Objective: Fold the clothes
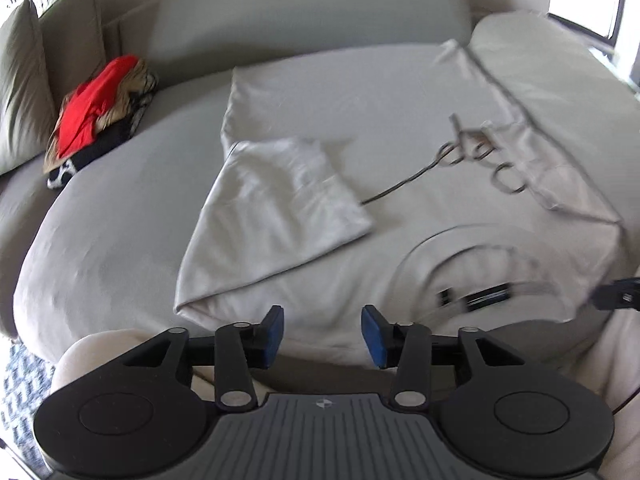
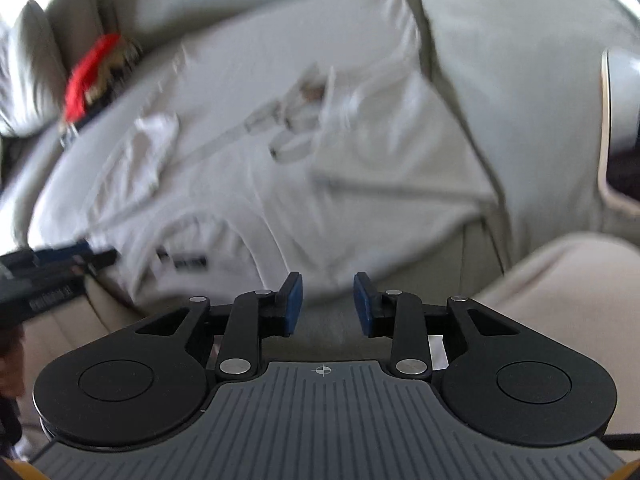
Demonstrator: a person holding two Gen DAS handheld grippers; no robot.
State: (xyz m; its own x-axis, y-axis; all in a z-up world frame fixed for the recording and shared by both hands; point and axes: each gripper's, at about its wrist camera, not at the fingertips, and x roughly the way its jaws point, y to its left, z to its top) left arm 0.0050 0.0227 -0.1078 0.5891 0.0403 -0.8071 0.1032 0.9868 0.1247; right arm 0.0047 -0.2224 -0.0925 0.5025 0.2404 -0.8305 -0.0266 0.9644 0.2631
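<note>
A light grey T-shirt lies spread on the grey sofa seat, collar toward me, with one sleeve folded in over the body and a line drawing printed on its chest. My left gripper is open and empty, just short of the shirt's near edge by the collar. My right gripper is open and empty, near the shirt's collar-side edge. The right gripper's tip shows at the right edge of the left view; the left gripper shows at the left of the right view.
A pile of red, tan and black clothes lies at the back left by cushions. The sofa backrest runs behind and an armrest cushion stands right. A patterned rug is at lower left.
</note>
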